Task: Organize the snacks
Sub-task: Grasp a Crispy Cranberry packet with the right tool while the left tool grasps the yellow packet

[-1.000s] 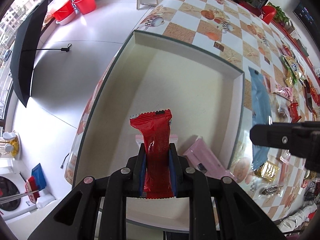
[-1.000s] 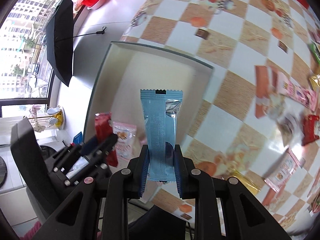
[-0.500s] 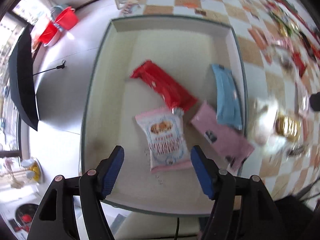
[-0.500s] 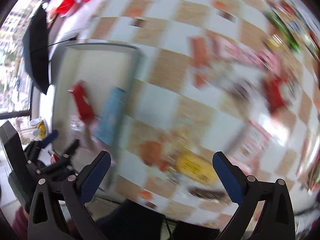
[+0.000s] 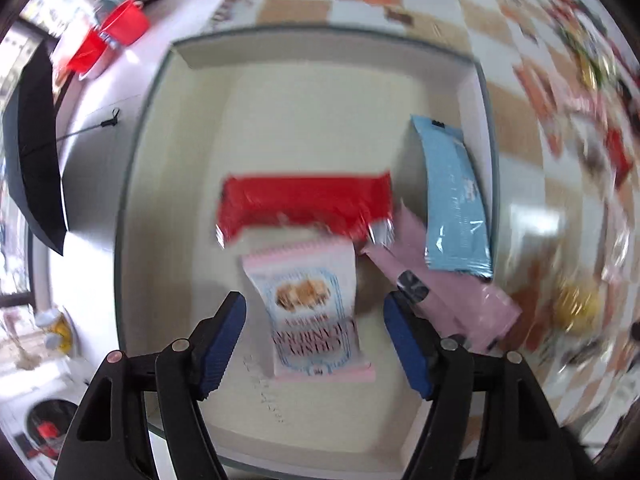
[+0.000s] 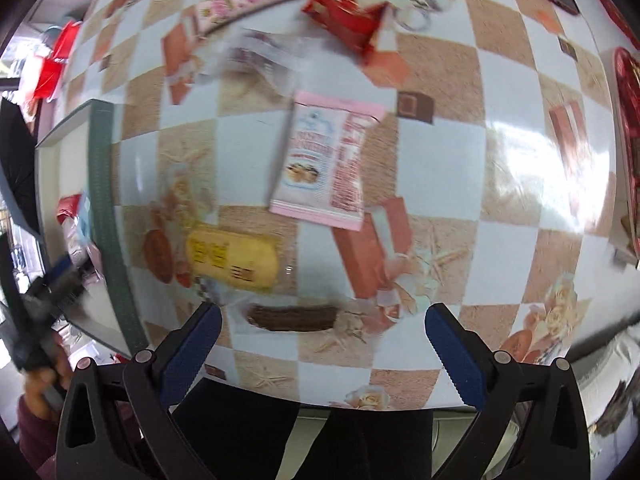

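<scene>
Grippers: left (image 5: 314,332) and right (image 6: 322,350) both gape, empty. Risk: right overshoots brown bar (image 6: 294,317), nudging yellow pack (image 6: 232,258).

Snacks partly sorted: four packets in the tray, more loose on the tabletop.

In the cream tray (image 5: 160,208) a red wrapper (image 5: 304,204) lies crosswise, its edge overlapping a pink-and-white biscuit packet (image 5: 316,312); a pale pink bar (image 5: 444,292) lies slanted, partly under a light blue bar (image 5: 454,200) by the wall. On the checkered tabletop (image 6: 440,160) lie another pink biscuit packet (image 6: 324,160), a yellow packet (image 6: 232,258) and a dark brown bar (image 6: 292,318).
</scene>
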Demonstrator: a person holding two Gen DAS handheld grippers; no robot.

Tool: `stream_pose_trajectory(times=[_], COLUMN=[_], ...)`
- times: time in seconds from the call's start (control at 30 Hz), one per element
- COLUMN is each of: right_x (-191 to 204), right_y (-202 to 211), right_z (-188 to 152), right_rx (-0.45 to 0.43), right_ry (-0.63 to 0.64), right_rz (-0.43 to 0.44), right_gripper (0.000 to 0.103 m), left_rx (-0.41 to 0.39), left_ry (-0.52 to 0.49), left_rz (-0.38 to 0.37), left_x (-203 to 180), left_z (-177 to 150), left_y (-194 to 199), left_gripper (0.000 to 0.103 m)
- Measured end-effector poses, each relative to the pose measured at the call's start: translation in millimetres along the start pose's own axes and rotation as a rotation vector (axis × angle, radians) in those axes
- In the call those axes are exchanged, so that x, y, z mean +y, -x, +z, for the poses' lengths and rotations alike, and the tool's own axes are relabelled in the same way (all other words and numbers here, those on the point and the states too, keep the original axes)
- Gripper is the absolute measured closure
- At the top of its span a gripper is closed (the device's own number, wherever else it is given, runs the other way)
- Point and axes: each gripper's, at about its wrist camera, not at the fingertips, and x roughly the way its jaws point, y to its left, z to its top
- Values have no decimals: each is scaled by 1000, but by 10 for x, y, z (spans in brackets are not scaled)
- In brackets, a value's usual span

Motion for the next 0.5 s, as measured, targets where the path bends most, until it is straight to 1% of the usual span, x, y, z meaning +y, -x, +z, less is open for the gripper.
stream_pose_trajectory(times=[0.03, 0.1, 0.2, 0.3, 0.37, 0.4, 0.47, 0.5], right_x=[-22, -76, -114, -105, -58, -36, 17, 35], right_y=[-22, -77, -111, -129, -142, -154, -194, -220], right_z=[-4, 10, 75, 210, 360, 422, 559, 614], right_rx=[5, 12, 14, -7, -25, -31, -49, -56], right_ry=[-6, -23, -55, -82, -77, -72, -68, -71], right_rz=[0, -3, -4, -3, -14, -22, -48, -50], right_gripper=[1, 1, 1, 1, 1, 1, 1, 1], left_rx=[-8, -20, -26, -40, -61, -65, -53, -49], left_ry=[11, 1, -30, -70, -132, -157, -233, -258], left_rz=[-14, -14, 6, 1, -12, -15, -34, -37], left_x=[40, 73, 74, -10, -108, -235, -413, -471], left_z=[28, 25, -97, -309, -436, -420, -522, -528], left_y=[46, 107, 186, 284, 402, 404, 464, 491], left_gripper=[28, 28, 28, 28, 28, 28, 24, 24])
